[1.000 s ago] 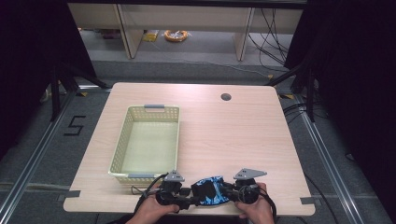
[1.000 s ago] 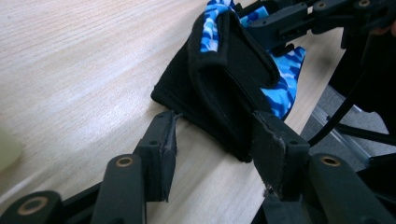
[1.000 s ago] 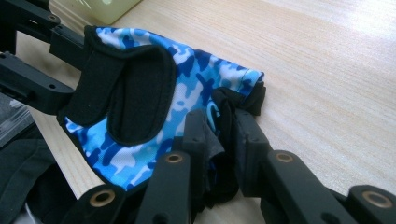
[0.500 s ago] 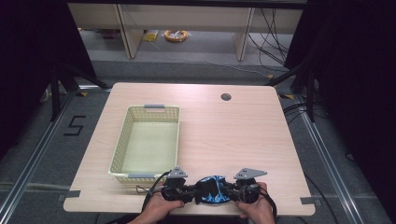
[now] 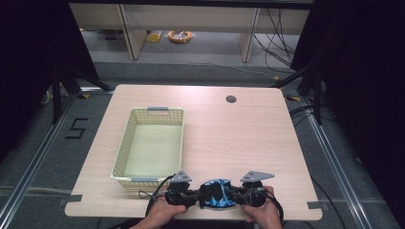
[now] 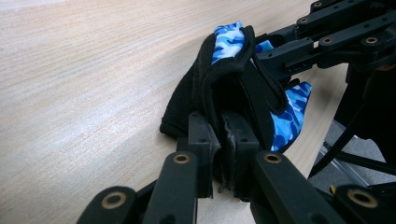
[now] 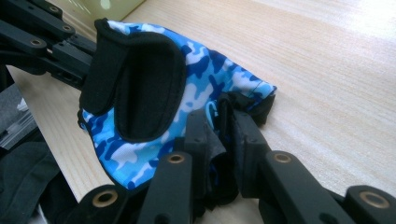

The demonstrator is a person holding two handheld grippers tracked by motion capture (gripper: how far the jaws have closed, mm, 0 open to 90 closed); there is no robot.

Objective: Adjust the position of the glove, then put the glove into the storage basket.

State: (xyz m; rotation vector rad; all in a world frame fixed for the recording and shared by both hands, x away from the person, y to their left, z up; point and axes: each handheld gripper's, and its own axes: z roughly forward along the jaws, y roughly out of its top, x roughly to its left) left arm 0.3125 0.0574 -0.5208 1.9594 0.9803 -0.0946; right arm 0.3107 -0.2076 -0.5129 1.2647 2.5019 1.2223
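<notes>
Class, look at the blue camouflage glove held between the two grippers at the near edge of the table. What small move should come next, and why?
Probably lift the glove a little off the table and carry it left toward the basket. The left gripper, whose jaws have just closed, and the right gripper both pinch its fabric, so it looks secured, and the basket sits close by.

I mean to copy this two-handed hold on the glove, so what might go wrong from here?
The left gripper, whose jaws have just closed, pinches only a thin edge of the glove, which may slip out on lifting. The right gripper likewise holds bunched fabric. The glove lies near the table front edge, so a drop could send it off. The basket wall must be cleared.
</notes>
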